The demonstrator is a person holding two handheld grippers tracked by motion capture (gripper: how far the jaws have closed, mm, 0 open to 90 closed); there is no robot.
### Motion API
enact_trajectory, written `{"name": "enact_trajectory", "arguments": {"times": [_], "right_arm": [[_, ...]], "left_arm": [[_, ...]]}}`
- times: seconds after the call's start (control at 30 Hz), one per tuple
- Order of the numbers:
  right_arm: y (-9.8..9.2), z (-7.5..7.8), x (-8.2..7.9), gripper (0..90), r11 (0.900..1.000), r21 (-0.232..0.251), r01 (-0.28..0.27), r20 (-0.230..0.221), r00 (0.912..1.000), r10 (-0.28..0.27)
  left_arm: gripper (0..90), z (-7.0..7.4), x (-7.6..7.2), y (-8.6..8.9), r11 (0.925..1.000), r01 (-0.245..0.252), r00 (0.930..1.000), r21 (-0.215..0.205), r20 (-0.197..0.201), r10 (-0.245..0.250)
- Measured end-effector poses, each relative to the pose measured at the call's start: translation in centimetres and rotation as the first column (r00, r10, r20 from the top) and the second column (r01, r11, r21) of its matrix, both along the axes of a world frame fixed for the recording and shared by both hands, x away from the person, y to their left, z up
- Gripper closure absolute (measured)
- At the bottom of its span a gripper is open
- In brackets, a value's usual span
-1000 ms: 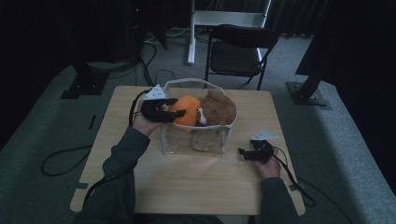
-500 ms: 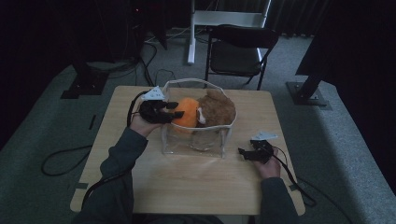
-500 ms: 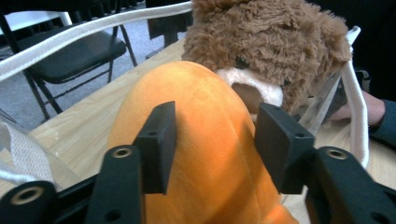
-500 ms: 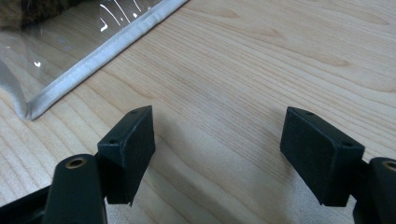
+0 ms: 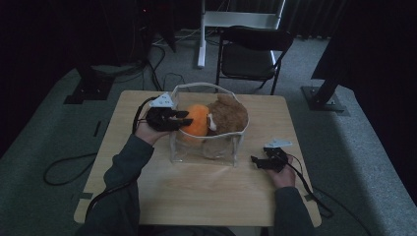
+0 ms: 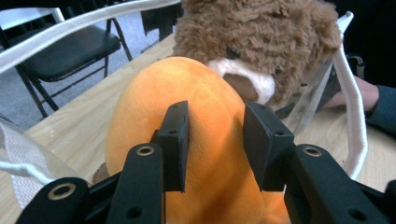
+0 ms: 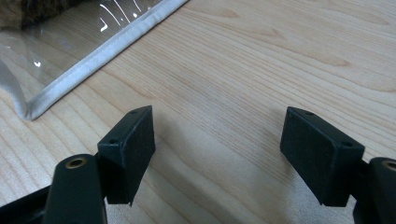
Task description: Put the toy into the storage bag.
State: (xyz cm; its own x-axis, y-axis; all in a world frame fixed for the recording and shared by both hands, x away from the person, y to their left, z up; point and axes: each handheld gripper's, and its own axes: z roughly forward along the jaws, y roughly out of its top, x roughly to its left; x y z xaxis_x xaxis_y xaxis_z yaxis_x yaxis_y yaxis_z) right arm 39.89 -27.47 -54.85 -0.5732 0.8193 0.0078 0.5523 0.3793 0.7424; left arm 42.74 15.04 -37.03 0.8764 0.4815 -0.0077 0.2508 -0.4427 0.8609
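Note:
A clear plastic bag (image 5: 204, 150) with white trim stands on the wooden table (image 5: 196, 191). Inside it sit an orange plush toy (image 5: 199, 120) and a brown teddy bear (image 5: 227, 115). My left gripper (image 5: 184, 118) reaches over the bag's left rim. Its jaws have just been closing and now pinch the orange plush (image 6: 187, 93) between the pads, so my left gripper (image 6: 219, 144) is shut on it. The bear (image 6: 252, 42) leans against the plush from behind. My right gripper (image 5: 254, 160) rests on the table right of the bag, open, with bare wood between its jaws (image 7: 217, 149).
The bag's white edge (image 7: 93, 60) lies just ahead of the right gripper. A black folding chair (image 5: 251, 54) stands beyond the table's far edge. Cables trail from both grippers over the table and down to the floor.
The left gripper's jaws have drawn in on the orange plush. Both hands have stayed where they were.

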Motion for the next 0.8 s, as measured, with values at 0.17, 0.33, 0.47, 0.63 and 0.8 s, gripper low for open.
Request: {"name": "enact_trajectory", "arguments": {"times": [0.17, 0.33, 0.47, 0.63, 0.8], "right_arm": [[0.0, 0.01, -0.01, 25.4, 1.0, 0.0, 0.0, -0.001, 1.0, 0.0], [0.01, 0.01, -0.01, 25.3, 1.0, 0.001, 0.0, -0.001, 1.0, 0.0], [0.0, 0.0, -0.01, 25.3, 1.0, 0.0, 0.0, 0.0, 1.0, 0.0], [0.0, 0.0, -0.01, 25.4, 1.0, 0.0, 0.0, 0.0, 1.0, 0.0], [0.0, 0.0, -0.01, 25.4, 1.0, -0.001, 0.0, 0.0, 1.0, 0.0]], "left_arm": [[63.1, -0.13, -0.23, 0.03, 0.9999, 0.013, 0.9999, 0.01, -0.01, -0.013], [64.7, -0.3, -0.53, 0.08, 0.999, 0.04, 0.999, 0.019, -0.021, -0.039], [66.9, -0.27, -0.63, 0.18, 0.9985, 0.053, 0.9982, 0.016, -0.031, -0.052], [67.3, -0.25, -0.74, 0.16, 0.9982, 0.058, 0.9978, 0.018, -0.034, -0.057], [67.7, -0.25, -0.99, 0.2, 0.9977, 0.066, 0.9973, 0.016, -0.034, -0.065]]}}
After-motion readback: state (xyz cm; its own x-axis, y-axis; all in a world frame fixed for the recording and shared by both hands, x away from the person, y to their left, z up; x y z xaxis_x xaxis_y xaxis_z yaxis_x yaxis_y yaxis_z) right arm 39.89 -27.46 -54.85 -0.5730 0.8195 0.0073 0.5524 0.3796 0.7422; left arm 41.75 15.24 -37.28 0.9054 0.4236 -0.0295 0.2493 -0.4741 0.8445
